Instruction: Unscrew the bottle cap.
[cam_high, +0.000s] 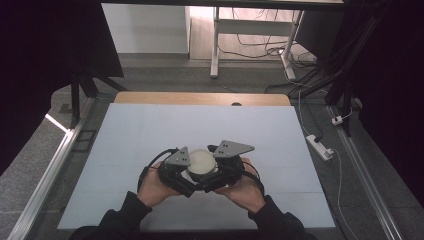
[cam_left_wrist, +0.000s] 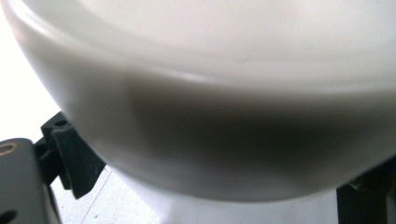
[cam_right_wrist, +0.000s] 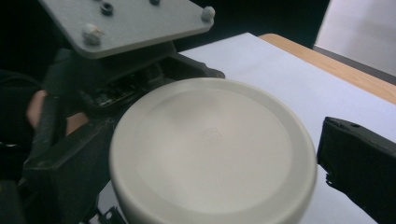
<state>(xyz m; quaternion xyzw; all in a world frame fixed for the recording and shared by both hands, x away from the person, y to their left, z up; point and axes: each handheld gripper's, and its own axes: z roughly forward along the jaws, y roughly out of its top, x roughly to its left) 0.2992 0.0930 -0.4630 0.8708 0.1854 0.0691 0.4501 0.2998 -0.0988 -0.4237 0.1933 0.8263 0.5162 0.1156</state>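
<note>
A round white container (cam_high: 201, 162) with a wide, smooth lid sits on the white table sheet (cam_high: 150, 130) near the front edge, between both hands. My left gripper (cam_high: 184, 176) comes at it from the left; in the left gripper view the container (cam_left_wrist: 224, 93) looms very close, with a black jaw against each side of it, low down. My right gripper (cam_high: 218, 175) comes from the right, and its two jaws close on opposite edges of the lid (cam_right_wrist: 210, 149). The left gripper's grey plate (cam_right_wrist: 126, 23) shows just behind the lid.
The white sheet covers a wooden table whose far edge (cam_high: 200, 98) shows beyond it. Metal rails (cam_high: 60, 150) run along both sides. A power strip (cam_high: 320, 147) and cables lie on the floor at the right. Table legs (cam_high: 215, 45) stand farther back.
</note>
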